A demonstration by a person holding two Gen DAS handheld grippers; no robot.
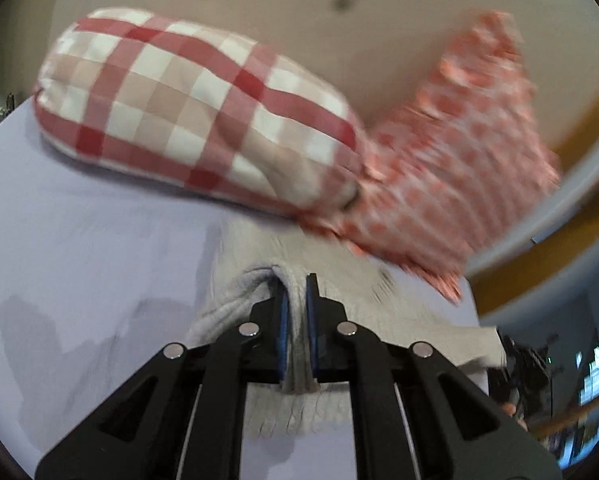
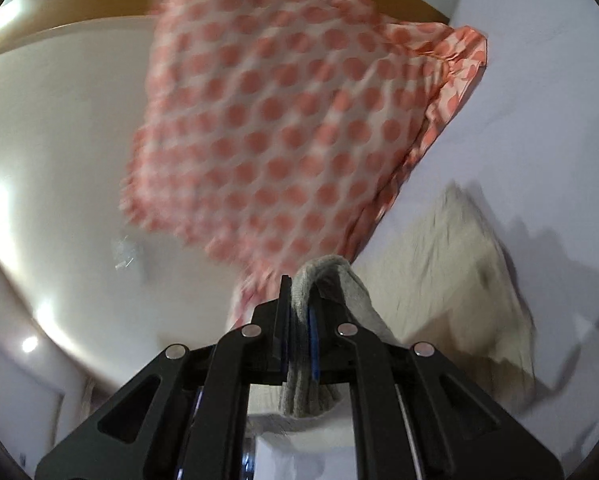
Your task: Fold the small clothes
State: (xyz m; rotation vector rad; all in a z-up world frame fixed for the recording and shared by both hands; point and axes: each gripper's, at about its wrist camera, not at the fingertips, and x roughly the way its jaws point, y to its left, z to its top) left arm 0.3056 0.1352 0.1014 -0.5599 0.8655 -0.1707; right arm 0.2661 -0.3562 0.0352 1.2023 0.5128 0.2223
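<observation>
Both claws, nearest item. Left claw (image 1: 295, 300): pinching a bunched ridge of the pale knit garment (image 1: 339, 280), which otherwise lies on the lilac bed sheet (image 1: 79, 248). Right claw (image 2: 299, 304): pressed together on another edge of the same garment (image 2: 451, 280), cloth draped over one finger. Beyond: checked pillow (image 1: 195, 104) and spotted pillow (image 2: 275, 120), against the headboard (image 1: 299, 0). Both views blurred.

Handling note, my judgement: I would keep both grips firm, lift evenly so the edge stays taut, carry it across in one sweep, lay corner to corner, and steer clear of the pillows.
</observation>
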